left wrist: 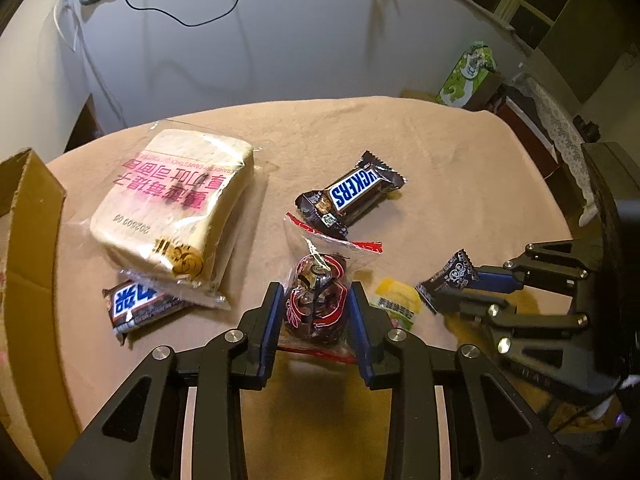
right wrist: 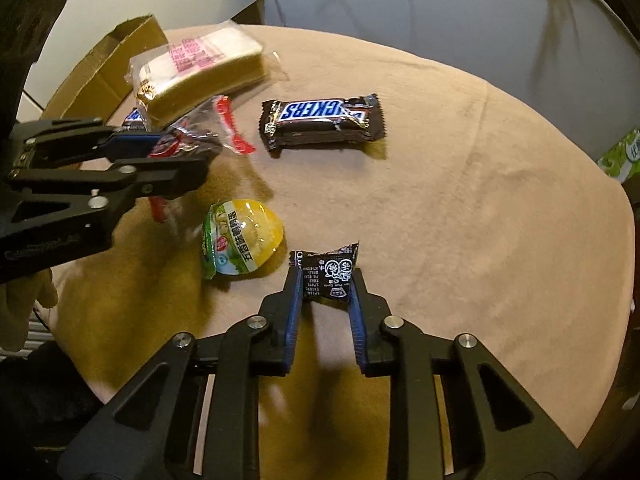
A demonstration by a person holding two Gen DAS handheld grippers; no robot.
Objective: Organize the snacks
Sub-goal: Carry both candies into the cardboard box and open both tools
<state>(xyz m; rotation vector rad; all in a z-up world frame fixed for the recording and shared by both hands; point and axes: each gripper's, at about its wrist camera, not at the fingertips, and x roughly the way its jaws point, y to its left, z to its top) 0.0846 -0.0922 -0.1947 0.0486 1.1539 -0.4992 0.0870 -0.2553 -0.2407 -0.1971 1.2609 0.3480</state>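
Two grippers angle steeply down over a table under a beige cloth [right wrist: 460, 184]. The left gripper [left wrist: 316, 304] pinches a clear bag with a dark red-wrapped sweet [left wrist: 318, 296] between its blue pads, near the front edge. The right gripper [right wrist: 326, 284], just beside it, is pressed onto a small black candy packet [right wrist: 328, 272]. A yellow snack [right wrist: 242, 236] lies between them. A Snickers bar [right wrist: 320, 122] and wrapped bread [left wrist: 172, 208] lie beyond, near a cardboard box [left wrist: 28, 216].
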